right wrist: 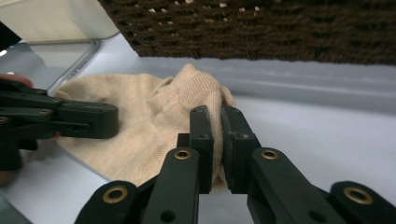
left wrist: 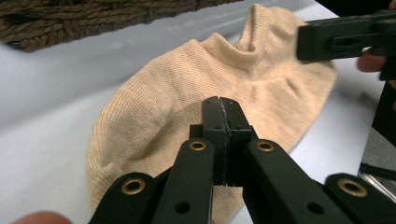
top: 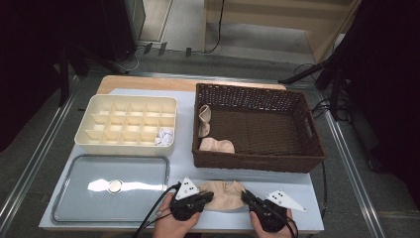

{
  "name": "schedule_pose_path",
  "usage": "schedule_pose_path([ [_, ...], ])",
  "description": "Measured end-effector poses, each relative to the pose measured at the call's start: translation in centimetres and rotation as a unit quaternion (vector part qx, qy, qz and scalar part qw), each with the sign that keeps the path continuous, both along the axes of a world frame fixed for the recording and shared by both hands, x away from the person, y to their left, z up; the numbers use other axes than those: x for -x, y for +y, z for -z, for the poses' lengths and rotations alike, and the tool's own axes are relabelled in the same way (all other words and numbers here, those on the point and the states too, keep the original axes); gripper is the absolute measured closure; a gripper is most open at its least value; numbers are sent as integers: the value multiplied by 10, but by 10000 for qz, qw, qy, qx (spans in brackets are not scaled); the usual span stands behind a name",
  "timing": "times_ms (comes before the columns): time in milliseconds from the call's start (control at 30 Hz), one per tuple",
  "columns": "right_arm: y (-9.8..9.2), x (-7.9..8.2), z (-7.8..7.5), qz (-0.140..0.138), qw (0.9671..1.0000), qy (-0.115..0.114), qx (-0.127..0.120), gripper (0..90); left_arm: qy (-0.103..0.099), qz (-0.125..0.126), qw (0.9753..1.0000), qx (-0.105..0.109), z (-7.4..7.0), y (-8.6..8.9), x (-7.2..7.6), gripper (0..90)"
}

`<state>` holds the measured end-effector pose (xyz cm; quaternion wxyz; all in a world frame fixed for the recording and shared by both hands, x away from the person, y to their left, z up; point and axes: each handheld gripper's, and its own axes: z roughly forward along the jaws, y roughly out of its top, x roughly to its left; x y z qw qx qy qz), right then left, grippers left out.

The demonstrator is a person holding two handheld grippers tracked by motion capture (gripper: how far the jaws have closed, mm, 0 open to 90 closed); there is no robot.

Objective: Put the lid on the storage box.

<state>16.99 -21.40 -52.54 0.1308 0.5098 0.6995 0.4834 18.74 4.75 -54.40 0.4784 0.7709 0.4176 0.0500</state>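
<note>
While both jaws pinch it, the sock (top: 224, 194) lies between them.

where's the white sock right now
In the high view, the white sock sits in the near-right compartment of the cream divider box, left of the wicker basket.
</note>
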Motion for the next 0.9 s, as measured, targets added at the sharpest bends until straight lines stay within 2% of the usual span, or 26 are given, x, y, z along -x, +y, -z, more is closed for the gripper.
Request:
schedule_pose_path([
  [100,0,2,-5,-50,10000,-48,-66,848,9,-61,10000,-33,-2,-1,1,900],
  [267,3,6,-16,-107,9994,-249,-200,848,-12,-58,9999,89,-6,-4,1,900],
  [333,7,6,-22,-255,9988,-264,-328,848,47,-63,9999,66,-4,-6,-1,900],
  [500,16,11,-32,-400,9975,-375,-436,847,91,-133,9999,30,-1,-9,-3,900],
  [533,16,11,-32,-400,9975,-375,-436,847,109,-152,9998,11,-2,-9,-2,900],
  [667,25,14,-37,-438,9973,-472,-360,847,32,-210,9996,177,-9,-10,0,900],
  [733,30,13,-36,-531,9968,-487,-333,847,44,-243,9995,209,-11,-13,-4,900],
  [900,39,13,-34,-592,9969,-437,-265,846,183,-219,9995,101,-4,-17,-10,900],
])
